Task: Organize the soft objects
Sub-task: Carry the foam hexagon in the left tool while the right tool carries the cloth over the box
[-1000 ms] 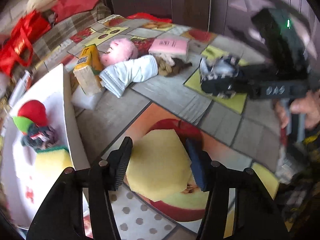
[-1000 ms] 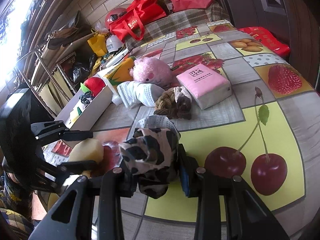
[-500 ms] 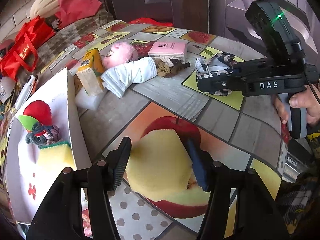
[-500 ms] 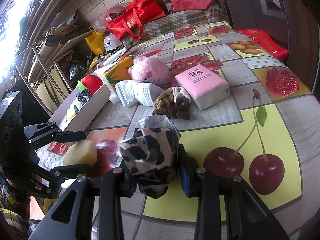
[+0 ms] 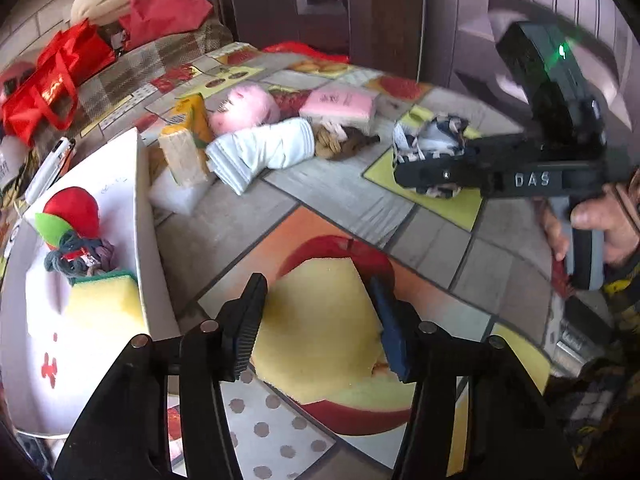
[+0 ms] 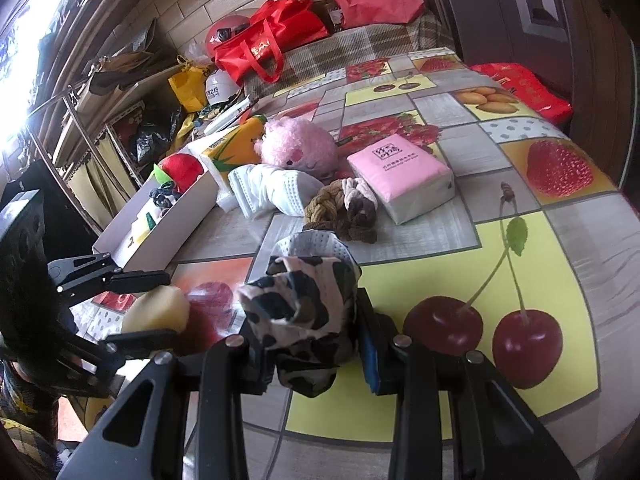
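Closing again after a brief widening, the left gripper (image 5: 318, 320) has its jaws squeezing the yellow sponge (image 5: 320, 328), bottom centre of the left view, just right of the white box (image 5: 138, 216). That reads as a regrip, so the carry to the box looks next. Right gripper (image 6: 308, 328) is unchanged, pinching the patterned cloth (image 6: 304, 300), lower centre of its view.

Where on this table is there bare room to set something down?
Free: the cherry print right of the right gripper, and the grey strip between white box and yellow sponge. Crowded: the far cluster around the pink plush and tissue pack.
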